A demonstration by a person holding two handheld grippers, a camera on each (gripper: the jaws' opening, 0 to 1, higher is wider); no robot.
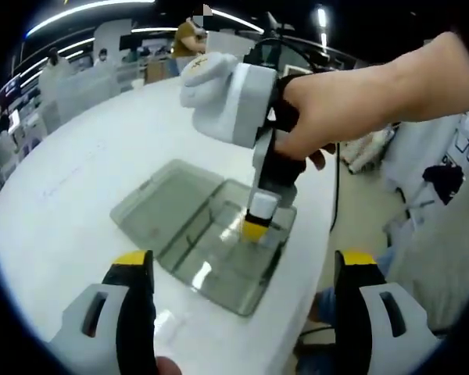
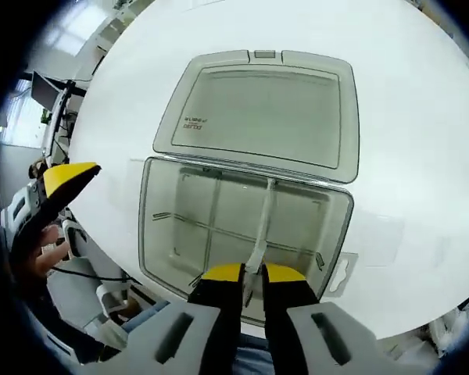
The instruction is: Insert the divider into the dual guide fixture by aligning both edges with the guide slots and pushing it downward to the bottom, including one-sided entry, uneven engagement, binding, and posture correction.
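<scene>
Over the clear plastic box (image 2: pixel 246 242), the right gripper (image 2: pixel 252 273) is pinching the thin clear divider (image 2: pixel 263 223), which is running straight ahead of its fingers.

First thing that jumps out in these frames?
The right gripper, its fingers pinched on a thin white divider standing in the clear compartment box on the white table. The box's lid lies open flat behind it. The left gripper hangs open in front of the box.

r tongs (image 2: pixel 252 273) pinch white divider (image 2: pixel 263 226) inside clear box (image 2: pixel 158 234); lid (image 2: pixel 258 109) open flat on table (image 2: pixel 406 117).
</scene>
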